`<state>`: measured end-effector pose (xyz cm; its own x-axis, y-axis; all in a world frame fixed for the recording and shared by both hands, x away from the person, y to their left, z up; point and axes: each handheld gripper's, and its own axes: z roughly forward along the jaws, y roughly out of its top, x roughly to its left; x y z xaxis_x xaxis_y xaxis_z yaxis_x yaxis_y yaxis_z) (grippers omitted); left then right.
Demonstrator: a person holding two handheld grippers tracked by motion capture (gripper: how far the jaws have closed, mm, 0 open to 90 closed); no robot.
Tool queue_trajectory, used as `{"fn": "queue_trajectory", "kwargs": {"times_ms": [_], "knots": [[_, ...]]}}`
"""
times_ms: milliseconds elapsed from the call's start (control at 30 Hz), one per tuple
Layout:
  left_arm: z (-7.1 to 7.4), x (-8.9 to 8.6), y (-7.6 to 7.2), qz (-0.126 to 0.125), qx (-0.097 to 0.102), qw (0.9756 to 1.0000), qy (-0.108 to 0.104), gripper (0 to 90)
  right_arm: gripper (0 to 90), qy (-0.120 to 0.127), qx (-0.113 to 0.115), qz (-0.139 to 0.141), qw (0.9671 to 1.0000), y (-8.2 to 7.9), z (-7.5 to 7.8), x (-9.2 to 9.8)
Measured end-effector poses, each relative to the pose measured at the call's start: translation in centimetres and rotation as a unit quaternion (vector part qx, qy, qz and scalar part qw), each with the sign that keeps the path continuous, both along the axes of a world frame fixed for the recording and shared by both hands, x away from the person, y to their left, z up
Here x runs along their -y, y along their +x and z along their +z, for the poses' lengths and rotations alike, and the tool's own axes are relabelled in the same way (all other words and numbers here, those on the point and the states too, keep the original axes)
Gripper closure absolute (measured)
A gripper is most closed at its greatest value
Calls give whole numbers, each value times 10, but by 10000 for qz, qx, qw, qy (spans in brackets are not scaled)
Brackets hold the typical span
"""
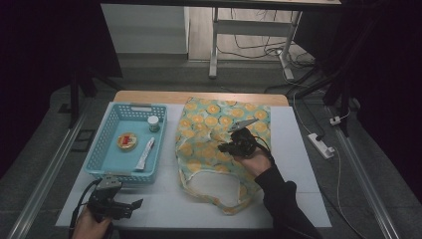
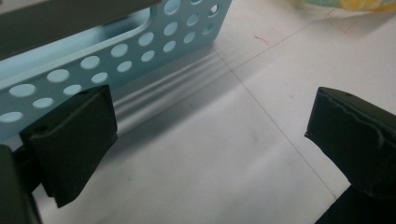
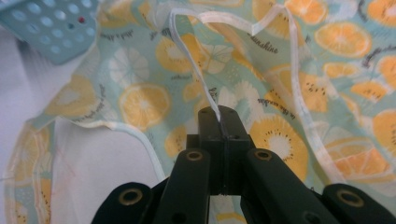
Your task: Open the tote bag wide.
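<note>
We've got the right hand-held gripper (image 3: 219,122) clamped on the floppy bag's (image 3: 140,100) thin white handle (image 3: 198,70), which seems the best hold.

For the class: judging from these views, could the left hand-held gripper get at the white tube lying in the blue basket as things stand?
Probably yes. The left hand-held gripper sits open just outside the blue basket, and the white tube lies uncovered near that side. Only the low basket wall stands between them, so it would have to lift over it.
</note>
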<state>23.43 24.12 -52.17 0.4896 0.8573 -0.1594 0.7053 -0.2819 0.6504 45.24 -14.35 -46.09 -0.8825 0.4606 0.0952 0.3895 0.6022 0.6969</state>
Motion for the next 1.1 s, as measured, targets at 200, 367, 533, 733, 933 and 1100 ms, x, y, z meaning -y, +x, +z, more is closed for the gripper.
{"fn": "queue_trajectory", "kwargs": {"times_ms": [200,367,533,733,933,1100], "knots": [[0,0,0,-10,0,10000,-5,17,900,140,51,74,9999,-4,14,-1],[0,-1,0,-12,-7,10000,-40,21,900,136,261,98,9995,-8,21,-2],[0,-2,0,7,-5,9999,-112,20,900,107,415,119,9990,-11,25,-3],[0,-4,0,13,2,9998,-181,19,900,133,537,120,9984,-14,31,-1],[1,-5,0,14,9,9997,-255,19,900,175,634,133,9977,-19,37,-1],[0,-6,0,28,11,9996,-280,18,900,193,688,135,9974,-21,42,-1]]}}
